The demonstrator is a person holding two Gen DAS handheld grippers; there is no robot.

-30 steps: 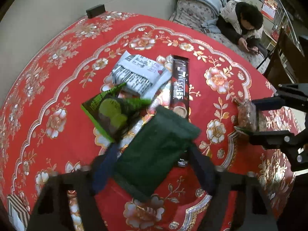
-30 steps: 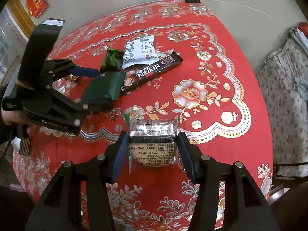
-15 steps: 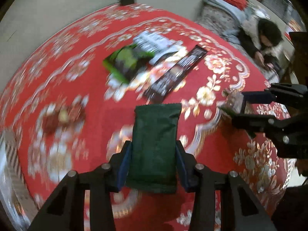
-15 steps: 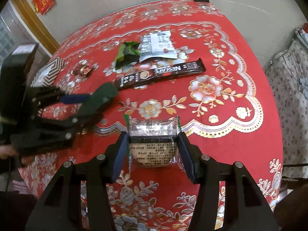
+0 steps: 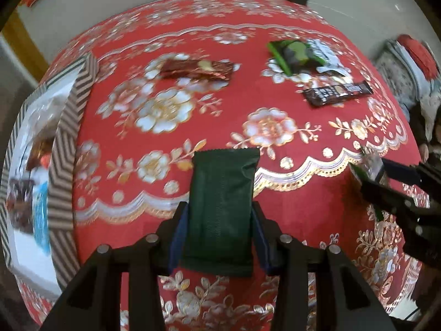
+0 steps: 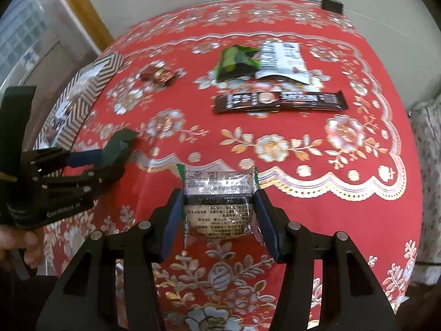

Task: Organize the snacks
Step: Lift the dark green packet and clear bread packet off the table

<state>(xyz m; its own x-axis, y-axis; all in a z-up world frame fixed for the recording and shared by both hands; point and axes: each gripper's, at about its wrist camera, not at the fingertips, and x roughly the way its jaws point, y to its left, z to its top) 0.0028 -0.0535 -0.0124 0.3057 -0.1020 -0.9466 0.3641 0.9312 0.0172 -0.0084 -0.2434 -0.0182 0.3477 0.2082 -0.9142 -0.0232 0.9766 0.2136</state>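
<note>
Round table under a red floral cloth point(image 5: 220, 115), plain pale wall behind, bedding off at 3 o'clock. Left gripper point(image 5: 220, 231) is clamped on a dark green packet point(image 5: 223, 207), pads pressing both long edges; packet's long axis runs w/ the fingers, toward 12 o'clock, free end sticking out past the tips. Right gripper point(image 6: 220, 215) grips a clear-wrapped snack point(image 6: 217, 204) by its short ends, jaws fairly wide since the pack is wide; its long axis lies across the fingers, 9-to-3. Key relation for the next move, as I judge it: the zigzag-patterned box point(image 5: 69, 127) sits at approx 9–10 o'clock from the left gripper in the left wrist view, at the table's edge, and at approx 10 o'clock from the right gripper point(image 5: 391, 190), w/ the left gripper point(image 6: 91, 162) in between. So left hand is clearly nearer and prob drops first; right has to wait or reach over. Box already holds several wrapped items, incl. something blue and something brown/dark; blurred, can't ID further. Still loose on the cloth: brown bar point(image 5: 195, 70) near the box at 11 o'clock, then a cluster at 1–2 o'clock — bright green pouch point(image 5: 289, 53), white-grey pouch point(image 6: 281, 60) overlapping it, and a long dark coffee stick point(image 6: 278, 100) lying 9-to-3 just below them. Nothing sits btwn the green packet and the box.
</note>
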